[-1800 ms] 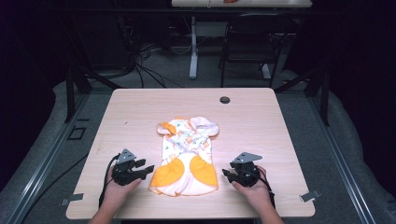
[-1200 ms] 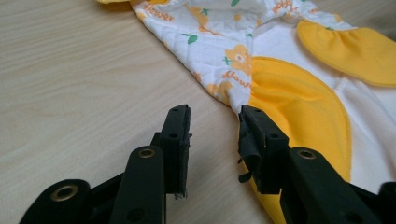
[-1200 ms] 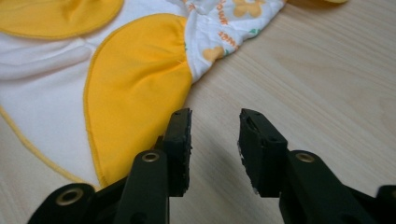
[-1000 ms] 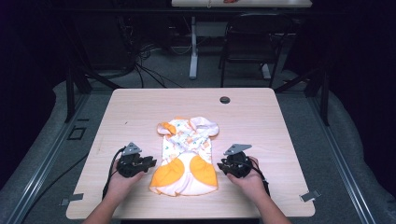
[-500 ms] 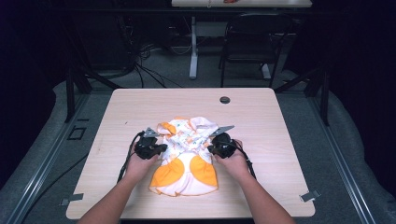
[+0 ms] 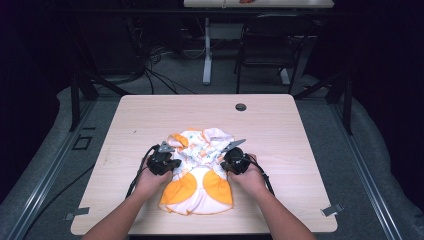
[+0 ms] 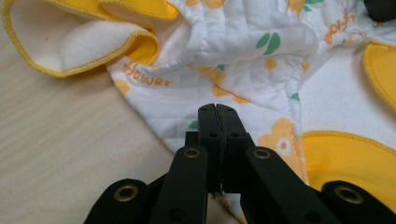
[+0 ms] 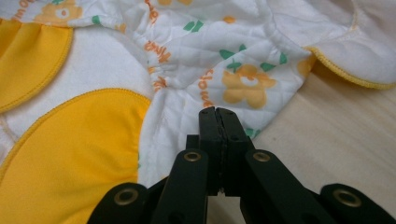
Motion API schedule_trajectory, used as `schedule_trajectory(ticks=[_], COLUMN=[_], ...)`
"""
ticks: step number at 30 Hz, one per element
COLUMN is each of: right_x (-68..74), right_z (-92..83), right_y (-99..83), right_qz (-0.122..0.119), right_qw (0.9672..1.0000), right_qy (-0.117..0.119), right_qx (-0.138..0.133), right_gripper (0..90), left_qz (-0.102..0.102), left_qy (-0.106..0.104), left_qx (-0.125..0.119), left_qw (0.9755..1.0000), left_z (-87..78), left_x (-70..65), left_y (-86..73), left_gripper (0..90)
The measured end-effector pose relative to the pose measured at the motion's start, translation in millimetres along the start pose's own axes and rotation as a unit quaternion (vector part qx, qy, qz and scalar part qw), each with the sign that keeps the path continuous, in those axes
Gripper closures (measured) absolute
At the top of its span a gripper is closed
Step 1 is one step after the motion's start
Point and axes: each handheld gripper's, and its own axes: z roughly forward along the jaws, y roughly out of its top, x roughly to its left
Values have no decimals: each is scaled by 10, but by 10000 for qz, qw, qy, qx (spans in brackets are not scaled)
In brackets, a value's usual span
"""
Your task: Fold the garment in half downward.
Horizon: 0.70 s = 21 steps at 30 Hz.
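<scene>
- Quilted white-and-orange baby garment (image 6: pixel 200 170) lies low of centre on the table (image 6: pixel 300 130), crumpled toward its upper end.
- Left claw (image 6: pixel 171 165) and right claw (image 6: pixel 225 164) sit at the garment's two side edges – each with its jaws pressed together, apparently pinching a fold of cloth.
- Step in hand, I judge: taking hold of both sides; next calls for lifting or drawing them evenly, without losing the thin fabric.
- Hard to tell how much cloth lies between the jaws; the garment's underside is hidden.

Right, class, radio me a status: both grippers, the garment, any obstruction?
Left gripper and right gripper shut at the baby garment's side edges. Garment lies flat on the table. Nothing in the way.
</scene>
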Motion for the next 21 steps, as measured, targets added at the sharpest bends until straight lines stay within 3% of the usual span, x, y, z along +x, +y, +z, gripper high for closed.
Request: schedule_trajectory(ticks=[13, 17, 21], right_x=[285, 263, 187], right_z=[-184, -202, -274], right_y=[-224, -190, -61], right_qz=[-279, -252, -214], right_qw=[9993, 9985, 9987], right_qy=[219, 377, 434], right_qx=[144, 305, 180], right_gripper=[898, 890, 894], left_qz=[77, 28, 54], left_qy=[-252, -333, -321], left_qx=[95, 151, 136], left_qw=[9996, 9993, 9994], left_z=[-169, -175, -208], left_x=[-197, -180, -80], left_y=[-186, -169, -22], left_gripper=[898, 894, 898])
